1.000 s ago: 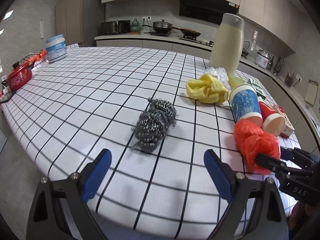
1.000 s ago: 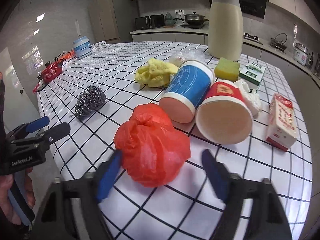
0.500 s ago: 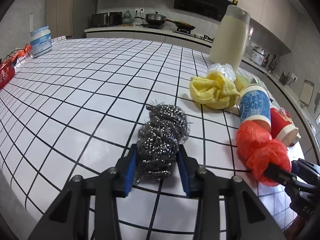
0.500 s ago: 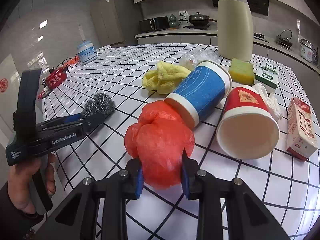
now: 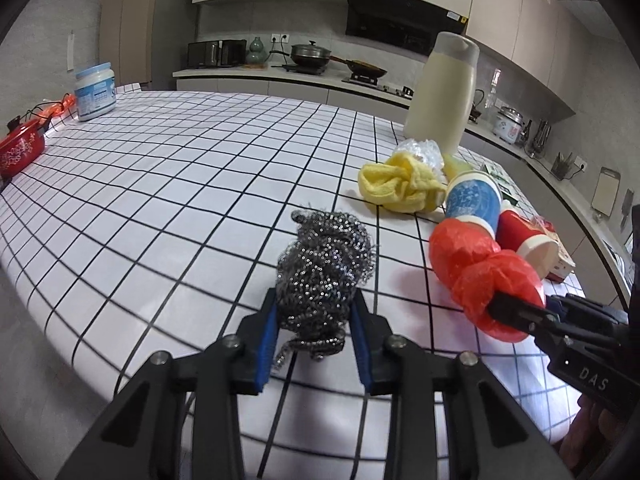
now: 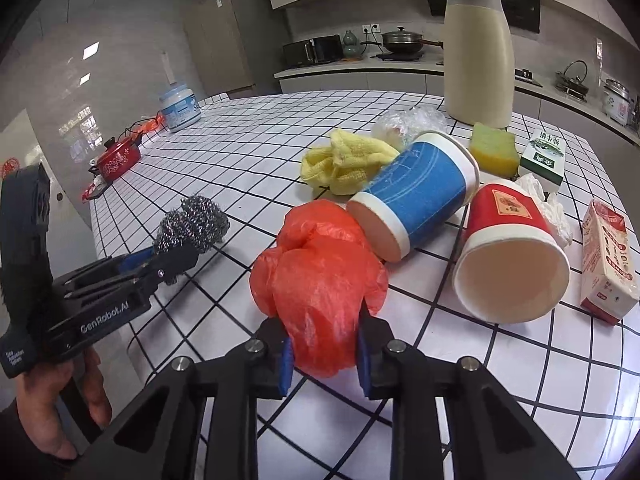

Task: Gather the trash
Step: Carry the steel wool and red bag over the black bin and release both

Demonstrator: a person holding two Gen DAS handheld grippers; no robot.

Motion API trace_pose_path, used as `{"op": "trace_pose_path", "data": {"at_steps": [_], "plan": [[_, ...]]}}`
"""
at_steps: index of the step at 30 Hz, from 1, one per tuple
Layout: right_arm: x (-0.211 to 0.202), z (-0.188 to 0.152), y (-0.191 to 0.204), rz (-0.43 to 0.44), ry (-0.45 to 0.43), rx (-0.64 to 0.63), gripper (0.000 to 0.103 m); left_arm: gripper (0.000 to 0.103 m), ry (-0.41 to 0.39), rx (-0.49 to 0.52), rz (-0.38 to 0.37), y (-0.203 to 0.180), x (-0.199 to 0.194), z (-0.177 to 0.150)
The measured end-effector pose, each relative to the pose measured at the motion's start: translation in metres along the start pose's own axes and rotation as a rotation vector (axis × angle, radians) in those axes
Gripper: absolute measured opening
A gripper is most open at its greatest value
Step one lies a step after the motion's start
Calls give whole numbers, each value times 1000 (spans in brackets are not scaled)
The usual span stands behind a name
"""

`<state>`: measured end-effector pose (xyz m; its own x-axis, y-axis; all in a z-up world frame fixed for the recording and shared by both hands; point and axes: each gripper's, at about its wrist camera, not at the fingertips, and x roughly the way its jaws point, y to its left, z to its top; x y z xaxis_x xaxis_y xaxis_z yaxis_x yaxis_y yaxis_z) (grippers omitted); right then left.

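Across both views, a bench [image 5: 168,184] under a white cloth gridded with black lines. At its far right, upright, a tall cream jug [image 6: 478,52] with a grey top. Near the middle of the clutter, on their sides and side by side, a blue paper cup [image 6: 420,196] and a red paper cup [image 6: 512,248], open mouths toward the right wrist camera. Just in front of the blue cup and touching its rim, a crumpled red plastic bag [image 6: 320,276], pinched at its near end between the blue pads of the right tongs [image 6: 323,350], closed on it; whether clear of the cloth or on it, cannot tell. To the left, near the bench's front edge, a steel wool scourer [image 5: 324,268], squeezed at its near end by the left tongs [image 5: 316,340], closed on it, seen from the side in the right wrist view with a bare hand [image 6: 52,412] under the handle. Behind the blue cup, a bunched yellow cloth [image 6: 344,160], with a clear plastic wad [image 6: 408,120] beside it. Right of the cups, a red-and-white carton [image 6: 608,260] lying flat, and behind the red cup some crumpled white tissue [image 6: 556,212]. Farther back, a green-and-yellow sponge [image 6: 492,148] and a small green box [image 6: 544,156]. At the far left end, well apart from the rest, a white jar with a pale blue lid [image 5: 95,90] and a small red pot [image 5: 20,150].
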<state>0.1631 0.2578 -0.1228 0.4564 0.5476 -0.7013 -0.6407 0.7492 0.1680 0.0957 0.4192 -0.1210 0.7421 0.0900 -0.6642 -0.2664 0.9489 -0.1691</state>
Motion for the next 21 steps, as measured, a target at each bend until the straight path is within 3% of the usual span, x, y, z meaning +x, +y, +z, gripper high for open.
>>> {"op": "trace_pose_path", "data": {"at_steps": [13,21], "plan": [[-56,-19,11,34,-34,-27,25,34,-31,0,18,-26,-53,-21],[-104,-36,-17,1,-67,1,25,34,-42,43,-31,-76,-71,-29]]}}
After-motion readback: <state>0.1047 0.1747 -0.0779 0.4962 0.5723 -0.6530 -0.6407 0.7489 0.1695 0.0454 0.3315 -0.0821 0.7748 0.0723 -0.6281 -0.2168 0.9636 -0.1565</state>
